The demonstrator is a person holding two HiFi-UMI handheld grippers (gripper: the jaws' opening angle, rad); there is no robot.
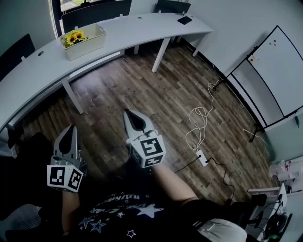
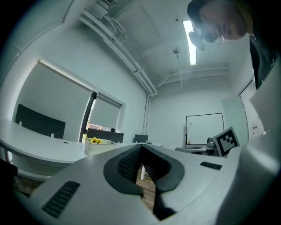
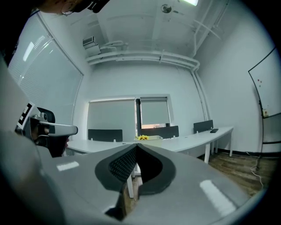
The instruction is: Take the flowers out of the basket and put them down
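Yellow flowers point(image 1: 75, 36) stand in a white basket point(image 1: 90, 45) on the long curved white table point(image 1: 137, 26), far ahead in the head view. The same flowers point(image 2: 94, 140) and basket point(image 2: 99, 147) appear small in the left gripper view. In the right gripper view the flowers point(image 3: 142, 137) top the basket point(image 3: 151, 139) straight ahead. My left gripper point(image 1: 69, 128) is shut and holds nothing, low over the floor. My right gripper point(image 1: 129, 113) is likewise shut and empty, well short of the table.
Dark chairs point(image 1: 97, 12) line the far side of the table. A whiteboard point(image 1: 272, 75) stands at the right, with a white cable point(image 1: 199, 123) and a power strip point(image 1: 202, 158) on the wooden floor point(image 1: 156, 94). A black device point(image 1: 184, 20) lies on the table's far end.
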